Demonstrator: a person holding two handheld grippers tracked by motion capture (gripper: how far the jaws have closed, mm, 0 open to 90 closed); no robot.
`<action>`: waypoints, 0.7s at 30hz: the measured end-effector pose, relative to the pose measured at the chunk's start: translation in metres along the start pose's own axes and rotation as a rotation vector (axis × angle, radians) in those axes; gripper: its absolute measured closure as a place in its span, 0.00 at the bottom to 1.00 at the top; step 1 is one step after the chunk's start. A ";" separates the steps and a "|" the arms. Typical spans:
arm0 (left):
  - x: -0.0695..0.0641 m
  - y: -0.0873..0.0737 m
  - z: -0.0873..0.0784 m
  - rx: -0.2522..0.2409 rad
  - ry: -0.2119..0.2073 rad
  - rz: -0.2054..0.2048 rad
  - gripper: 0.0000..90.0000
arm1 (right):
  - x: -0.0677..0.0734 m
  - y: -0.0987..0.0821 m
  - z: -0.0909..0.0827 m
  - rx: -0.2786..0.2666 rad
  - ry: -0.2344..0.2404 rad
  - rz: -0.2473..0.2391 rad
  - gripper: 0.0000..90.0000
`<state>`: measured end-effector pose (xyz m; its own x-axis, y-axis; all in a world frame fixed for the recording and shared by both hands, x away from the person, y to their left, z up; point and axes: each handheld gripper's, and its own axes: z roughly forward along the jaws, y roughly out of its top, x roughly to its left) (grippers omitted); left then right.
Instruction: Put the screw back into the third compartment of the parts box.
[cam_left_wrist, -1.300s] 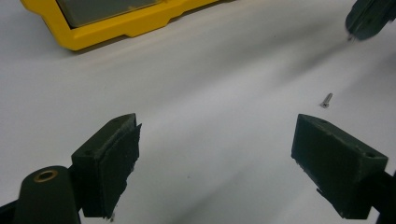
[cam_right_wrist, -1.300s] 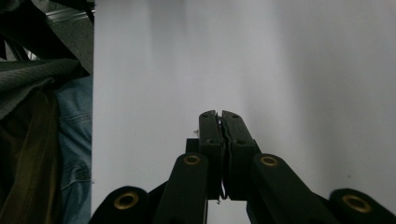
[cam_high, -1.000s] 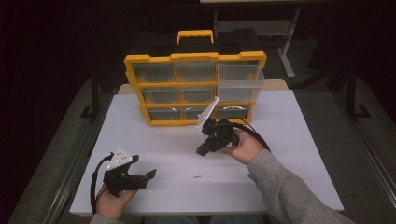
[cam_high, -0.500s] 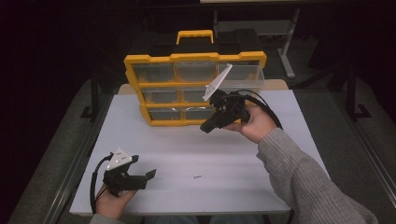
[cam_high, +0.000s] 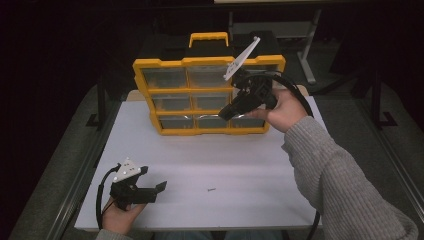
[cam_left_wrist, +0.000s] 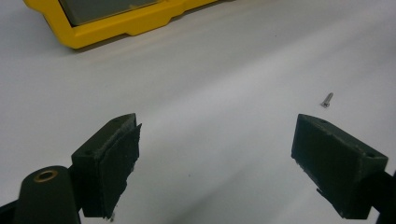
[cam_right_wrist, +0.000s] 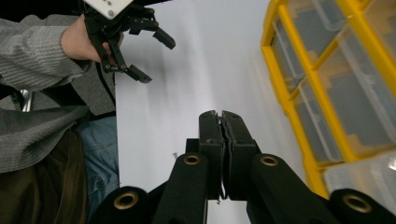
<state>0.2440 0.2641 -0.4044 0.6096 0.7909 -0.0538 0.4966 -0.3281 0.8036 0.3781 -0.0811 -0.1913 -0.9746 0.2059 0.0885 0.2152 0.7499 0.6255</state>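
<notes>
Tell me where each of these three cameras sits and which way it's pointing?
High view: above the person's side, looking forward and down at the white table, yellow drawer organizer, both hands and grippers.
Left gripper view: rides the left gripper, looking along its wide-open jaws across the table toward a small screw.
Right gripper view: rides the right gripper, its jaws shut, looking back toward the person's lap and left hand.
Shared: all three show the organizer and table.

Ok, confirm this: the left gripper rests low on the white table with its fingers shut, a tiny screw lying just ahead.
Wrong on the fingers: the left gripper view shows the left gripper wide open, fingers far apart. The rest stands: low on the white table, small metal screw just ahead.
</notes>
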 end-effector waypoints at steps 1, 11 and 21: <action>0.000 0.000 0.000 0.004 0.001 0.005 0.16 | -0.002 0.001 -0.005 -0.002 -0.008 0.004 0.96; 0.000 0.000 0.000 0.005 0.000 0.005 0.16 | -0.011 0.012 -0.041 -0.033 -0.054 0.030 0.96; 0.000 0.000 -0.001 0.013 0.000 0.016 0.16 | -0.028 0.014 -0.072 -0.039 -0.121 0.103 0.96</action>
<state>0.2439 0.2648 -0.4036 0.6180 0.7851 -0.0410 0.4945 -0.3476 0.7966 0.4039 -0.1219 -0.1289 -0.9324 0.3564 0.0609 0.3085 0.6964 0.6480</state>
